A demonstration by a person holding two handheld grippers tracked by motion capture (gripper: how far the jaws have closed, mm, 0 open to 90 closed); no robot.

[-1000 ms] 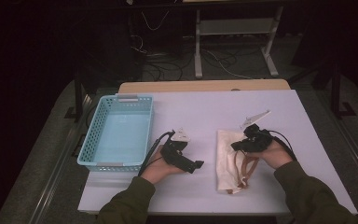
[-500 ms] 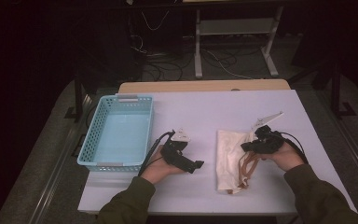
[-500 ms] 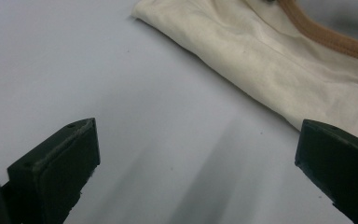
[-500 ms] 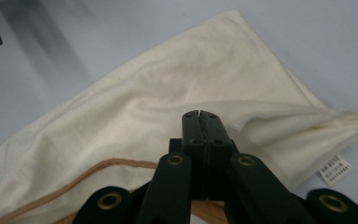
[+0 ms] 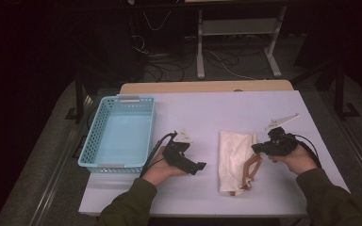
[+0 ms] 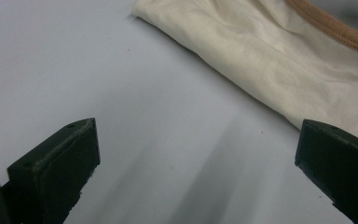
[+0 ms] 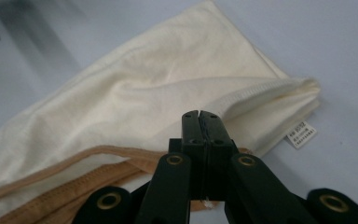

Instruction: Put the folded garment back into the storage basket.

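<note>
High view: pale table (image 5: pixel 226 113) fills the frame's centre. Light-blue basket (image 5: pixel 120 134) sits at centre-left, nothing visible inside. Cream cloth bag (image 5: pixel 235 160) with tan straps (image 5: pixel 250 169) lies lower centre-right, between the two grippers. Left gripper (image 5: pixel 199 167) rests low on the table left of the bag, jaws spread wide, bag's edge just beyond them, nothing between. Right gripper (image 5: pixel 255 148) comes in from the right, jaws pressed together over the straps at the bag's right edge; whether strap is pinched, cannot tell.
</note>
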